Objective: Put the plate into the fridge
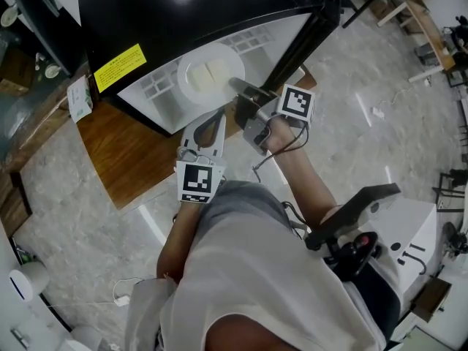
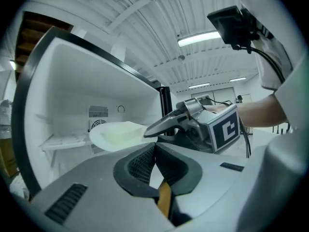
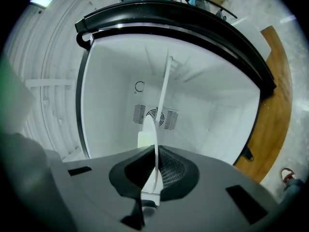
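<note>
Our right tool (image 1: 240, 88) is pinched tight on the rim of the white plate (image 1: 207, 76), which is ahead of it inside the open fridge (image 1: 146, 20). Our left tool (image 1: 210, 119) beside it is closed and empty. We think the plate is stiff, slippery and easy to break, so the rim is a good hold.

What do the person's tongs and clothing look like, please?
The left tongs and right tongs are light grey with black meshed pads and black-and-white marker cubes; a dark cable trails from the right one. The shirt is pale, short-sleeved.
</note>
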Tool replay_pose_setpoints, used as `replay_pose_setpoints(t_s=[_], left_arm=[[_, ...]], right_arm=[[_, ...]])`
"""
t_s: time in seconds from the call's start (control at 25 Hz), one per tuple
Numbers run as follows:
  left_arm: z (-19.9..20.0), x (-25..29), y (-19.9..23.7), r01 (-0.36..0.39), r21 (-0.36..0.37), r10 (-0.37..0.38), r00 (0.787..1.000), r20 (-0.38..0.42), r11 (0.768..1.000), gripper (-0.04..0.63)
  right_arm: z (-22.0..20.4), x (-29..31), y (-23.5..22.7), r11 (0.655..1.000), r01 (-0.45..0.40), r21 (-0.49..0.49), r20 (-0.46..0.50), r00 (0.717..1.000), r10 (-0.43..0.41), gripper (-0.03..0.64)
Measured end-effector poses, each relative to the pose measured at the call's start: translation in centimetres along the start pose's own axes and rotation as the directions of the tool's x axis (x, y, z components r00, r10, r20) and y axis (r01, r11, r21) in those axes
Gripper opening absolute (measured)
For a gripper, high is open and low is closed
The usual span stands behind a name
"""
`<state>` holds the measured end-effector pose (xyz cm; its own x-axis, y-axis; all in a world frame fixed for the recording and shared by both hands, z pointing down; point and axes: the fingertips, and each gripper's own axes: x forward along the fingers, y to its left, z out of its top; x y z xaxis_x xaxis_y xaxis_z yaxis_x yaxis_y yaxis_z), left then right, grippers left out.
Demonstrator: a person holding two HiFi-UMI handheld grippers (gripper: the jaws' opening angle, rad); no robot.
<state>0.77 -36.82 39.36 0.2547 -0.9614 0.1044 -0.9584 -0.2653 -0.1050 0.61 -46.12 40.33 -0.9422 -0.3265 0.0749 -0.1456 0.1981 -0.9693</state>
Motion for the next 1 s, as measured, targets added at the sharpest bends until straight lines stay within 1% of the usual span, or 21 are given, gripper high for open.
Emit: replay_pose_setpoints(t_s=[0.08, 0.16, 0.32, 0.48, 0.6, 0.68, 0.76, 0.8, 0.88, 0.92, 1.0], left_arm=[[-0.3, 0.9, -0.8, 0.028, 0.023, -0.028, 1.0, -0.009, 0.999, 0.02], [-0.4, 1.6, -0.9, 0.033, 0.032, -0.033, 0.999, -0.011, 0.999, 0.02], [-0.2, 2.8, 0.0, 0.011, 0.018, -0.011, 1.0, -0.007, 1.0, 0.02], [-0.2, 3.4, 0.1, 0.013, -0.015, -0.013, 1.0, 0.013, 1.0, 0.02], [-0.2, 3.6, 0.3, 0.008, -0.013, -0.008, 1.0, 0.015, 1.0, 0.02], [-0.1, 3.7, 0.5, 0.002, -0.006, -0.002, 1.0, 0.02, 1.0, 0.02], [0.1, 3.9, 0.8, -0.007, -0.004, 0.007, 1.0, 0.025, 1.0, 0.02], [0.2, 4.0, 1.1, -0.013, -0.007, 0.013, 1.0, 0.026, 1.0, 0.02], [0.3, 4.2, 1.9, -0.03, -0.014, 0.031, 0.999, 0.028, 0.999, 0.02], [0.4, 4.2, 2.3, -0.04, -0.019, 0.04, 0.999, 0.032, 0.999, 0.02], [0.5, 4.3, 3.1, -0.052, -0.042, 0.054, 0.998, 0.039, 0.998, 0.02]], right_arm=[[0.1, 0.2, -0.1, 1.0, 0.004, 0.01, 0.006, 1.0, -0.004, 0.025], [0.2, 0.5, -0.1, 1.0, 0.007, 0.012, 0.006, 1.0, -0.007, 0.025], [0.2, 1.0, 0.2, 1.0, 0.004, 0.01, -0.002, 1.0, -0.004, 0.025], [0.3, 1.2, 0.0, 1.0, 0.011, 0.025, -0.007, 1.0, -0.011, 0.025], [0.5, 1.5, -0.1, 1.0, 0.006, 0.03, -0.017, 1.0, -0.006, 0.026], [0.7, 1.7, 0.3, 1.0, -0.01, 0.012, -0.031, 0.999, 0.01, 0.026], [0.8, 1.9, 1.2, 0.999, -0.046, 0.001, -0.051, 0.998, 0.046, 0.029], [0.8, 2.1, 1.7, 0.998, -0.067, -0.005, -0.065, 0.996, 0.066, 0.045], [0.8, 2.5, 2.6, 0.995, -0.102, -0.019, -0.096, 0.99, 0.1, 0.117], [0.8, 2.6, 2.9, 0.993, -0.113, -0.029, -0.111, 0.988, 0.109, 0.138], [0.7, 2.7, 3.2, 0.991, -0.123, -0.052, -0.132, 0.985, 0.115, 0.155]])
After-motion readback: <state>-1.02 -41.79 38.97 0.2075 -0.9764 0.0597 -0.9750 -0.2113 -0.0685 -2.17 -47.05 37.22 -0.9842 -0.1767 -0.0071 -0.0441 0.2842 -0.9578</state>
